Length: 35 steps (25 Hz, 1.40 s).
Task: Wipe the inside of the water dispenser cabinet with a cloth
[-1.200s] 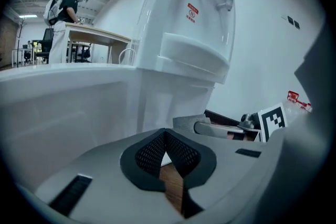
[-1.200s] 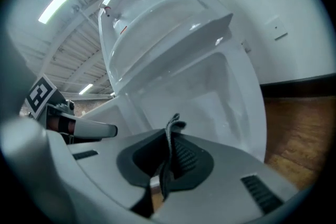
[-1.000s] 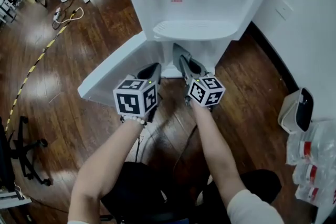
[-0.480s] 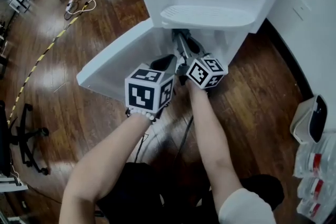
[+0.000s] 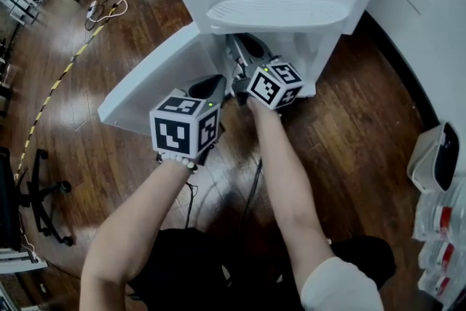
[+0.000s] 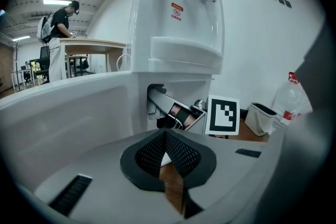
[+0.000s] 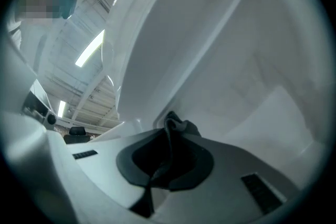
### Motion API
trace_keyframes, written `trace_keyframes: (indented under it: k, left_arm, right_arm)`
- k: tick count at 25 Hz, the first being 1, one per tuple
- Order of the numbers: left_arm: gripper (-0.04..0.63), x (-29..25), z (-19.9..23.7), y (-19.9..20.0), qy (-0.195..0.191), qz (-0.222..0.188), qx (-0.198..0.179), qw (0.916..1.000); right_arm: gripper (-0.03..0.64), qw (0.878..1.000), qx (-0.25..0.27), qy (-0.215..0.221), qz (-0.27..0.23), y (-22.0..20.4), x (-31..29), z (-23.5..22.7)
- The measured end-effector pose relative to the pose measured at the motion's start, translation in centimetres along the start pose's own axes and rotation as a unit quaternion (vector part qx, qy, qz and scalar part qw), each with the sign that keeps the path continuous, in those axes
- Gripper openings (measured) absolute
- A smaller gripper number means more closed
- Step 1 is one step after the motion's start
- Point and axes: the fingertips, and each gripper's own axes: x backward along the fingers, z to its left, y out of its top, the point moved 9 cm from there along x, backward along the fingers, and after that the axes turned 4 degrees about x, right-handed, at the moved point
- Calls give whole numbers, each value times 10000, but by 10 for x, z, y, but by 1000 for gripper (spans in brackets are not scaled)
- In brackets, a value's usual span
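Inside the cabinet (image 7: 262, 50), your right gripper (image 5: 240, 56) pinches a dark cloth (image 7: 176, 124); it looks soft, light and likely to bunch, so keep a deep fold pinched; your left gripper (image 6: 165, 139) is closed on nothing beside the open door (image 5: 145, 84).
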Motion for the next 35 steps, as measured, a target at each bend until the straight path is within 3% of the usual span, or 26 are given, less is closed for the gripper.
trace_keyframes:
  k: [8, 18, 26, 32, 35]
  left_arm:
    - [-9, -9, 2, -6, -71, 125, 225, 9996]
    - [-9, -18, 0, -10, -74, 272, 167, 9995]
    - [-9, -18, -1, -13, -77, 342, 219, 9991]
    - [-9, -17, 3, -16, -36, 413, 226, 9989]
    - [-9, -18, 3, -17, -27, 433, 237, 9988]
  right_arm:
    - [17, 9964, 79, -418, 740, -35, 8, -26]
    - [17, 9912, -472, -814, 936, -77, 28, -53]
    - [17, 9704, -829, -1372, 1806, -117, 33, -72]
    - [15, 9430, -211, -1828, 2774, -124, 24, -79]
    - [16, 9510, -400, -1643, 2590, -121, 23, -84]
